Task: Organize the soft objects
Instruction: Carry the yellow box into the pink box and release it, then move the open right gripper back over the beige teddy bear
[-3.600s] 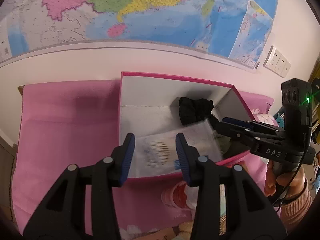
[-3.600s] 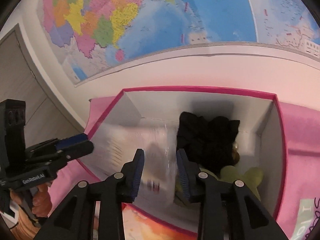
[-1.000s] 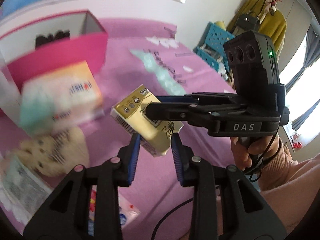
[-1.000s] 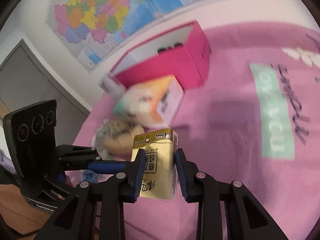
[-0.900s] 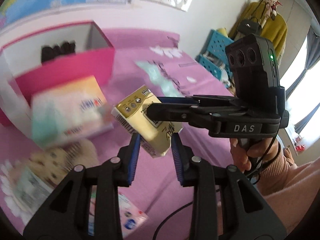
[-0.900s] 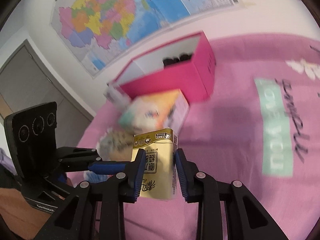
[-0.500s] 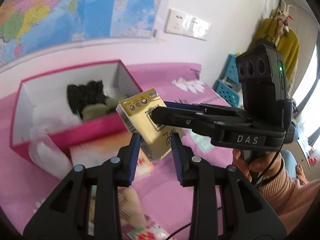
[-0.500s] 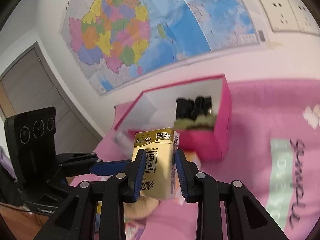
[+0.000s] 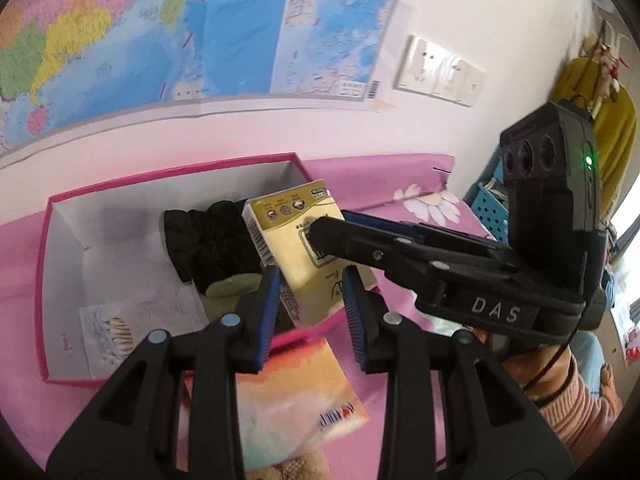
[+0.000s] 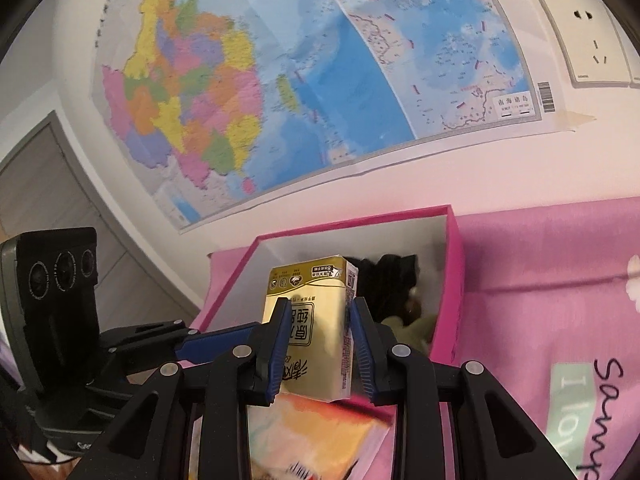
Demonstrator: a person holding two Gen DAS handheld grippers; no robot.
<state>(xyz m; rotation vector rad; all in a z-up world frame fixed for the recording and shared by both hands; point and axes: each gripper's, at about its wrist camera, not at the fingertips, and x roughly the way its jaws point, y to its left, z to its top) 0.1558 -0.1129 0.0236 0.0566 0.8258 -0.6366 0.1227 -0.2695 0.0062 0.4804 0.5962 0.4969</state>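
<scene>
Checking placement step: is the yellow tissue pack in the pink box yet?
Out. The yellow tissue pack is held clear of the pink box, clamped between both hand-held grippers, left and right.

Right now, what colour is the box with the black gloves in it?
The storage box is bright pink outside and white inside, clearest in the left wrist view.

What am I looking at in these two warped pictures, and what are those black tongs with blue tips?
Each picture comes from a fisheye camera on a hand-held gripper, looking along its two fingers. A person holds one in each hand. In the left view, the left gripper and the right gripper both clamp a yellow tissue pack. The right view shows the same pack between the right gripper's blue pads. Behind it is a pink box on a pink cloth, holding a black garment and a bag of cotton swabs. A larger tissue pack lies in front.
</scene>
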